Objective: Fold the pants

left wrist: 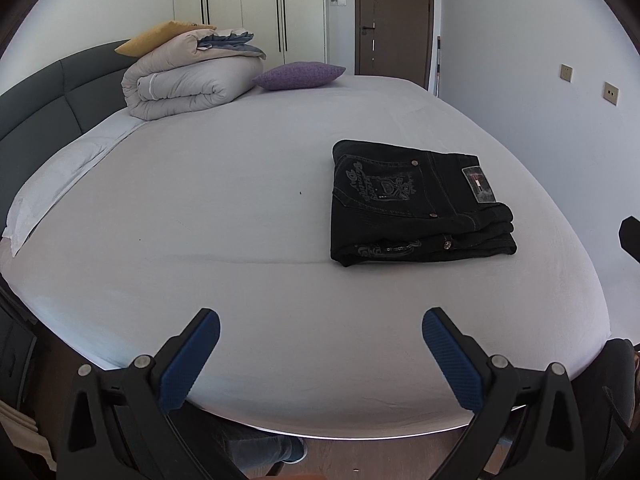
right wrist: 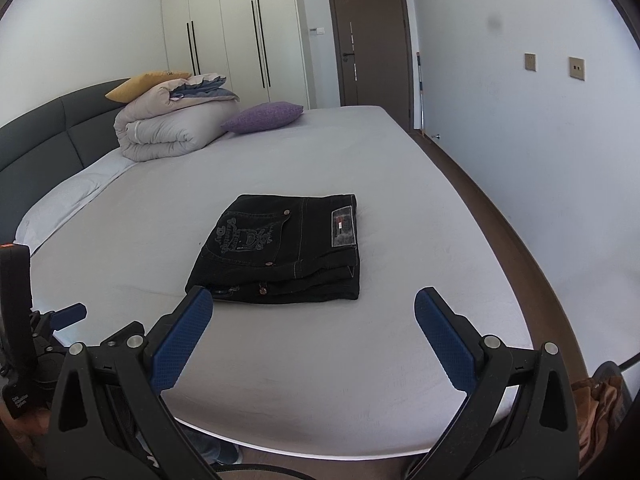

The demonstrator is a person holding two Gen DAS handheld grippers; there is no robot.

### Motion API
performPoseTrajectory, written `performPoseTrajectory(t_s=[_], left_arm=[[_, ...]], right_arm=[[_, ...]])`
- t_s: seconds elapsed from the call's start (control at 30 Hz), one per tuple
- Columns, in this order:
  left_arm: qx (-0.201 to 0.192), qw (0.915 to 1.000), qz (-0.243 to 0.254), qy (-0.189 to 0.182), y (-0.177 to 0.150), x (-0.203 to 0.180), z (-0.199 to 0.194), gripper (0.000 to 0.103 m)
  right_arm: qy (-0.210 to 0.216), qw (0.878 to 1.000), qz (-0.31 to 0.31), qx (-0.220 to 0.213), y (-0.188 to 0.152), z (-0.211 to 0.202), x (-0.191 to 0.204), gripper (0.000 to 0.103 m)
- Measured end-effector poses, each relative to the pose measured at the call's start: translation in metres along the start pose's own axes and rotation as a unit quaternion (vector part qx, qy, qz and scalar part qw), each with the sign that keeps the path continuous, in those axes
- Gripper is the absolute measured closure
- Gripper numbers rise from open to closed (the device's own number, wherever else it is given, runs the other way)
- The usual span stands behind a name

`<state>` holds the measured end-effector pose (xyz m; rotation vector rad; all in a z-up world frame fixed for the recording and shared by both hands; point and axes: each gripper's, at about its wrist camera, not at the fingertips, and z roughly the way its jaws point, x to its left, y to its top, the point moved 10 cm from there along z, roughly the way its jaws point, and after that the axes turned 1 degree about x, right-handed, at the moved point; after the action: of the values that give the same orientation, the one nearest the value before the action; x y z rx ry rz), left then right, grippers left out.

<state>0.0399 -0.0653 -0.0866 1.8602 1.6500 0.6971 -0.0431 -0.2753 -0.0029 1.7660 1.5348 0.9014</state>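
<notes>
I see a bed, folded duvet with yellow pillow far left, purple cushion beside it, wardrobe and door behind.

Both grippers same build: left gripper and right gripper, black plastic frames, blue textured pads, silver screws.

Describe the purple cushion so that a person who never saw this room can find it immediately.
Start from the large bed with the pale sheet and look toward its dark headboard. Beside the rolled grey duvet lies the purple cushion, flat on the sheet. The only other cushion is yellow, up behind the duvet.
</notes>
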Motion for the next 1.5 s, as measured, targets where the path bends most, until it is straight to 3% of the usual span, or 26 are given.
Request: performPoseTrajectory(t_s=[0.77,1.5], left_arm=[[0.001,1.0,-0.002,0.008,-0.002,0.001,0.004,0.0],[-0.005,0.9999,-0.003,0.012,0.0,0.0,0.001,0.0]], right_arm=[[0.006,0.999,0.008,0.039,-0.014,0.029,-0.003,0.0],[0.009,0.999,0.006,0.046,-0.017,0.038,0.003,0.0]])
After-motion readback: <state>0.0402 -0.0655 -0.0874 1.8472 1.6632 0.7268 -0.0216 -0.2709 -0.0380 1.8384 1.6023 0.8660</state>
